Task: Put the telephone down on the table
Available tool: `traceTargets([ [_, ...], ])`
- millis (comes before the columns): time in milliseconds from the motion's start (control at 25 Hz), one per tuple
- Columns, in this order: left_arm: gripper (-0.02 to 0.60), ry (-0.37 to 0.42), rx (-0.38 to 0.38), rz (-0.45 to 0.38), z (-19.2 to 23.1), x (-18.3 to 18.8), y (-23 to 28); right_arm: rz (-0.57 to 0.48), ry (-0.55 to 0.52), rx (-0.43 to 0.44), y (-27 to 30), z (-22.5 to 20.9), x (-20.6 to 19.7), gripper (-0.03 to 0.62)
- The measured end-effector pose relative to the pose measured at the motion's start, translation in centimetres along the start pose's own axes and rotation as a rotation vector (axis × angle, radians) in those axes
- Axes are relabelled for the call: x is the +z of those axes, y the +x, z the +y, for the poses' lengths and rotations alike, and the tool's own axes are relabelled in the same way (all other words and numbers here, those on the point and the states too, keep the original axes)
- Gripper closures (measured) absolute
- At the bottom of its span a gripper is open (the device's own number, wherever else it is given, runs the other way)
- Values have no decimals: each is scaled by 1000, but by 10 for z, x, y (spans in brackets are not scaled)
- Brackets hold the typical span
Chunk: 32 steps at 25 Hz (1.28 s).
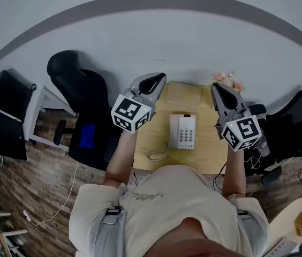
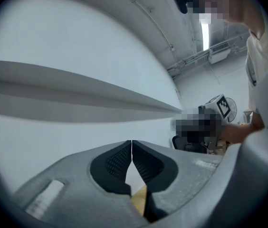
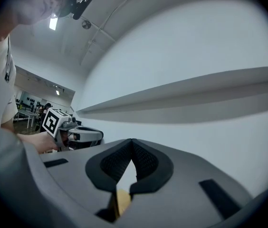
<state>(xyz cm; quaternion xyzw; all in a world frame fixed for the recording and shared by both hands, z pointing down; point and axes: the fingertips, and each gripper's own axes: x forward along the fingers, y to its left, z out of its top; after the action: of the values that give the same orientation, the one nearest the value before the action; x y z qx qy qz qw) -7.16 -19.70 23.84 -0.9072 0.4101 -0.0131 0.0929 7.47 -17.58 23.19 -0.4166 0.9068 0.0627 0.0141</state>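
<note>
A white telephone [image 1: 182, 131] with its handset on the cradle lies flat on the small wooden table [image 1: 156, 138], its coiled cord [image 1: 158, 154] trailing to the front left. My left gripper [image 1: 158, 80] is raised above the table's left side, shut and empty, its tips meeting in the left gripper view [image 2: 131, 145]. My right gripper [image 1: 219, 88] is raised above the right side, likewise shut with nothing between its pads [image 3: 132, 144]. Both point level at the white wall, clear of the telephone.
A pale folder or pad [image 1: 183, 95] lies at the table's far edge, with a small bunch of flowers [image 1: 227, 80] at the far right corner. Black office chairs stand at the left [image 1: 81, 98] and right [image 1: 295, 119]. A white wall with a grey band lies ahead.
</note>
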Motion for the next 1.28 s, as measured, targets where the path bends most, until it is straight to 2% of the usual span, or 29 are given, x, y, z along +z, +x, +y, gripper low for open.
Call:
traceTargets([
  [360,563,-23,-6,19,1,-12,-5,-14,1,-44,2,-7,2,592],
  [1280,563,-89,-46,36,3,-40,-21,92,39,-34,7,12,-39,592],
])
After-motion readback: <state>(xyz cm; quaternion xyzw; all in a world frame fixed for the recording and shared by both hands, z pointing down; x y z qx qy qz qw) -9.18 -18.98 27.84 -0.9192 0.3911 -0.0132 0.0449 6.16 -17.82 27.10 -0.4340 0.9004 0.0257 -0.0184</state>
